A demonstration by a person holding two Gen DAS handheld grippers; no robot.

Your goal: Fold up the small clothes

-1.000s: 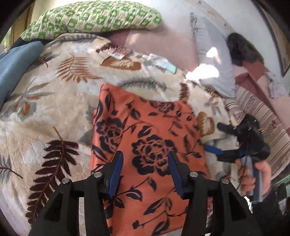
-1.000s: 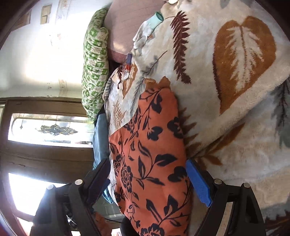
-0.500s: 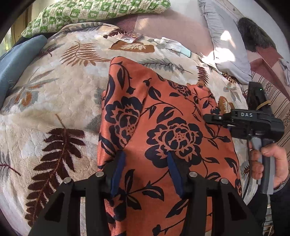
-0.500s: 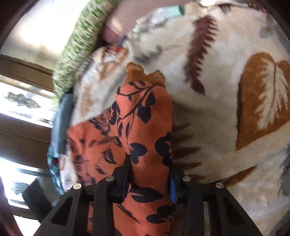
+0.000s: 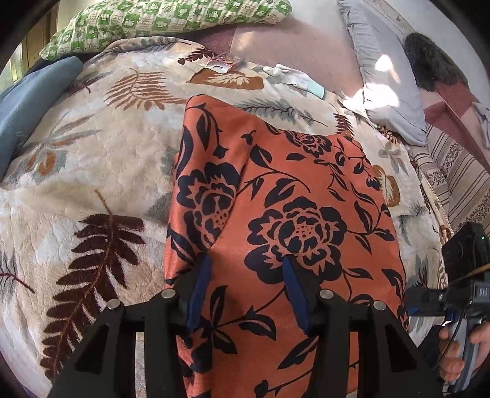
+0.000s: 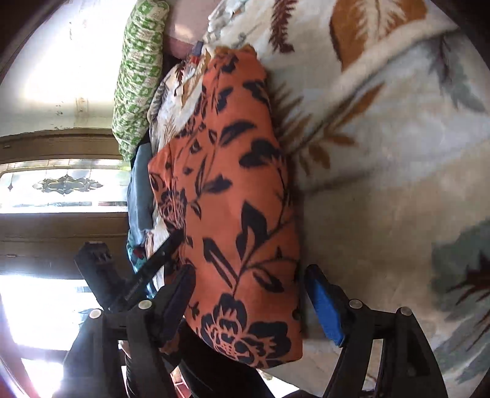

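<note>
1. Blue cloth (image 5: 27, 101) bunched at far left of the bed, green checked pillow (image 5: 159, 21) at the far edge. Not part of the task.
2. Leaf-print blanket (image 5: 92, 171) covers the bed; the orange floral garment (image 5: 291, 220) lies flat on it, centre, with its long axis running near to far.
3. Left part of the garment is already lapped over, a diagonal fold edge running from near-left toward the far-left corner.
4. Left gripper (image 5: 245, 290) sits at the garment's near edge, pointing steeply down, jaws about half spread. Blue pads are on the cloth, fabric showing between them, but no pinched ridge visible, so I cannot tell if it grips or only presses.
5. Right gripper (image 6: 249, 301) is at the garment's near-right corner, jaws opening, wide. Cloth lies between the pads, but neither pad clearly presses on it, so released, not held.
6. A hand (image 5: 465, 346) holds that gripper's handle at the far right of the left wrist view.
7. Key relation: garment stretches away from both grippers; its unfolded right long edge lies nearest the right gripper, so a fold over toward the left likely falls to that hand.
</note>
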